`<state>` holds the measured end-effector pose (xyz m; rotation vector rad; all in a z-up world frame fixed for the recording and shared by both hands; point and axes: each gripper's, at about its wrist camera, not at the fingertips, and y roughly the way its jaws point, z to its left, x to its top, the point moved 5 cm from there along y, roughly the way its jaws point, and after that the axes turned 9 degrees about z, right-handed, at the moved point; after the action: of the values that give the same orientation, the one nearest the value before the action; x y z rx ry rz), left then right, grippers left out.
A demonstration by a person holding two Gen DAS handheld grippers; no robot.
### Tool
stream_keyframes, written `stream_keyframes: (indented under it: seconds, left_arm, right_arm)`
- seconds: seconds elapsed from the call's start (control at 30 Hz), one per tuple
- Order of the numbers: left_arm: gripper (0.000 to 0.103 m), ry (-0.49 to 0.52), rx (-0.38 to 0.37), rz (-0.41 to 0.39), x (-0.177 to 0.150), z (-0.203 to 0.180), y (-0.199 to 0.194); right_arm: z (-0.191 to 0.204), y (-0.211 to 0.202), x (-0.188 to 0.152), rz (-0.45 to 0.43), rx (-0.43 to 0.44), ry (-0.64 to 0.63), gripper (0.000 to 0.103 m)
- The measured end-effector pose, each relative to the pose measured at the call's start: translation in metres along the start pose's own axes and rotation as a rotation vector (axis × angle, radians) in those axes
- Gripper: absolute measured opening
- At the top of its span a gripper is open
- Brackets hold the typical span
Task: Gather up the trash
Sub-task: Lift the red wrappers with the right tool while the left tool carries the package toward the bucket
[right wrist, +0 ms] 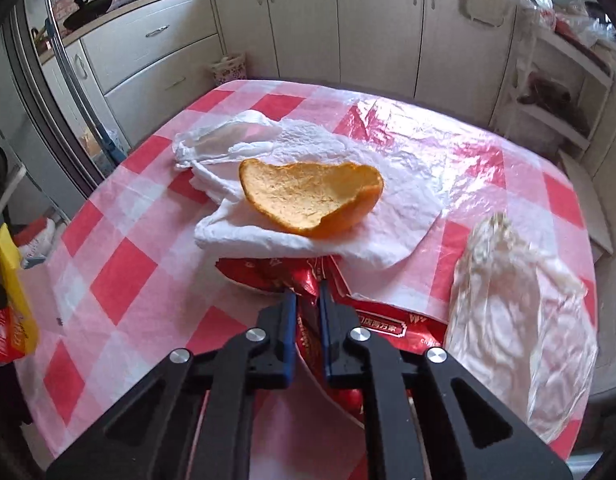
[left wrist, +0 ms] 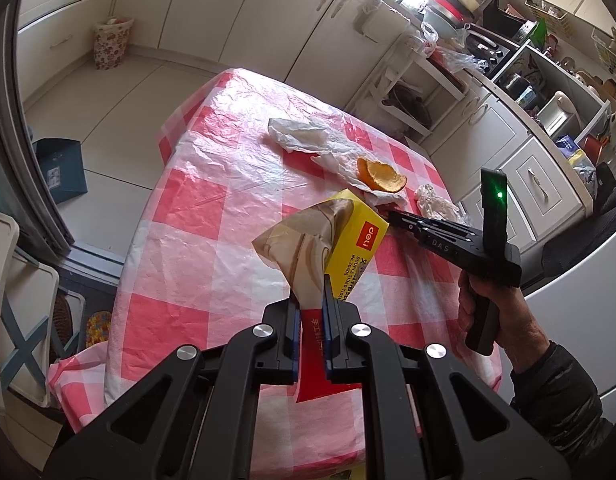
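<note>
Fingers clamp: left gripper (left wrist: 310,295) on yellow "deli" packet (left wrist: 348,240), right gripper (right wrist: 307,300) on red wrapper (right wrist: 308,276).

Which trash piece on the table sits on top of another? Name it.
The orange peel: it rests on the white tissue, unlike the clear plastic wrap lying directly on the tablecloth.

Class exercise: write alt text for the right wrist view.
The right tongs are shut on a red foil wrapper on a red-checked tablecloth. Beyond them, an orange peel rests on a crumpled tissue.

One orange peel (right wrist: 312,200), one white tissue (right wrist: 308,152), two red wrappers (right wrist: 372,320), one yellow box (left wrist: 358,248)
</note>
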<state>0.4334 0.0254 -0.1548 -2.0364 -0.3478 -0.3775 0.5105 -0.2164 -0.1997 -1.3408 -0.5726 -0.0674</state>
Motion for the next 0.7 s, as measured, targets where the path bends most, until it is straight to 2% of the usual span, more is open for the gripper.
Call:
stream_keyframes:
  seconds: [0.1, 0.2, 0.37, 0.43, 0.57, 0.63, 0.7]
  left_arm:
    - [0.008, 0.014, -0.009, 0.000, -0.001, -0.006, 0.000]
    - [0.008, 0.032, -0.014, -0.004, -0.004, -0.014, -0.001]
    - [0.008, 0.049, -0.016, -0.021, -0.015, -0.024, -0.010]
    - [0.008, 0.054, -0.020, -0.034, -0.029, -0.029, -0.020]
    - [0.008, 0.040, -0.050, -0.034, -0.067, -0.037, -0.037]
    - [0.008, 0.035, -0.070, -0.036, -0.086, -0.041, -0.046]
    - [0.008, 0.028, -0.087, -0.039, -0.103, -0.044, -0.054]
  right_arm:
    - [0.007, -0.007, -0.007, 0.009, 0.061, 0.001, 0.008]
    - [0.021, -0.025, -0.019, -0.003, 0.166, 0.021, 0.008]
    - [0.047, -0.066, -0.050, -0.057, 0.324, 0.075, 0.008]
    - [0.056, -0.085, -0.064, -0.094, 0.408, 0.116, 0.008]
    - [0.063, -0.120, -0.105, -0.180, 0.659, 0.271, 0.008]
    - [0.065, -0.123, -0.127, -0.195, 0.741, 0.346, 0.008]
    - [0.058, -0.121, -0.139, -0.204, 0.784, 0.427, 0.009]
